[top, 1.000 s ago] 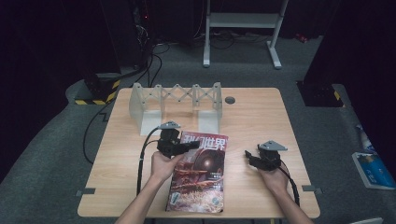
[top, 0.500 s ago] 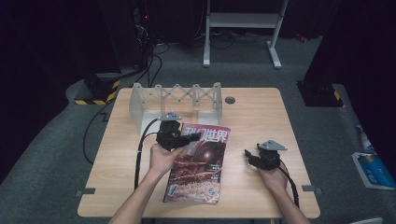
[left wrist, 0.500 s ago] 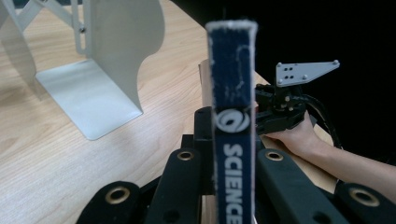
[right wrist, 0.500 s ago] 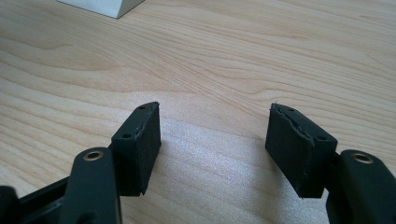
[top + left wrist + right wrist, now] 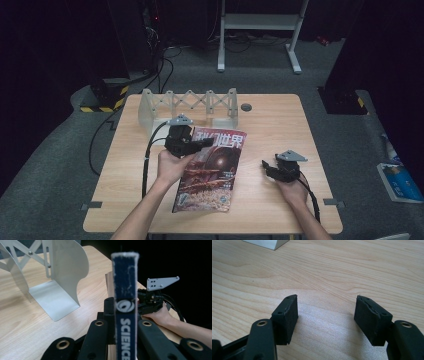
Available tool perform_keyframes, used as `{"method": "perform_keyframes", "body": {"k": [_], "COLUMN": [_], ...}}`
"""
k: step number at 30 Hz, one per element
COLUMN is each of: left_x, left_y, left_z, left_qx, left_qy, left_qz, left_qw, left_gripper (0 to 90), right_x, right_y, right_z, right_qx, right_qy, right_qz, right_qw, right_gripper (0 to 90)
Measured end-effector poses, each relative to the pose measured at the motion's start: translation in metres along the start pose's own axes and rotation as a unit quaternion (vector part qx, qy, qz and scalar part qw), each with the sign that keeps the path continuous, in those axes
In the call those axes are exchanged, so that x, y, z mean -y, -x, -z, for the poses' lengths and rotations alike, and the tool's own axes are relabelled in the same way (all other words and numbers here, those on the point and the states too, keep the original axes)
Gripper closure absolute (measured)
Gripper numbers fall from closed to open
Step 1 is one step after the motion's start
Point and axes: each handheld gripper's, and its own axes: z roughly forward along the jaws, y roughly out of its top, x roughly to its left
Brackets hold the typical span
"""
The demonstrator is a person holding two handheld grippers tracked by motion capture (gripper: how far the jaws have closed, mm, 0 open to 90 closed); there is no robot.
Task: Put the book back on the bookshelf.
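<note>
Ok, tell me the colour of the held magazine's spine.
Dark blue with white lettering, on the magazine's spine; left gripper view.

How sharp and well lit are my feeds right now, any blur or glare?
High view: the light wooden table is evenly lit, surroundings nearly black. Left gripper view: the blue magazine spine is blurred at its top, the folding metal rack fairly sharp. Right gripper view: crisp wood grain, soft shadows under the jaws.

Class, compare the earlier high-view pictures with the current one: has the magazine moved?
Yes. The magazine, clamped in the left gripper, has lifted at its top edge and tilted, closer to the metal rack; its lower edge remains near the table front.
</note>
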Motion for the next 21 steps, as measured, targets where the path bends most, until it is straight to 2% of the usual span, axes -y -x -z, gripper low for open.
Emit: {"method": "perform_keyframes", "body": {"k": [16, 21], "left_x": [-0.021, -0.028], "left_y": [-0.001, -0.004], "left_z": [0.015, 0.026], "left_qx": [-0.035, -0.054], "left_qy": [-0.009, -0.007], "left_qz": [-0.022, -0.028], "left_qw": [0.9991, 0.9981], "left_gripper": [83.9, 83.9], "right_x": [0.0, 0.0], "right_y": [0.0, 0.0], "right_z": [0.0, 0.0], "right_qx": [0.001, 0.001], "right_qy": [0.0, 0.0], "right_qz": [0.0, 0.001], "right_qw": [1.0, 1.0], "right_gripper": [35.6, 35.6]}}
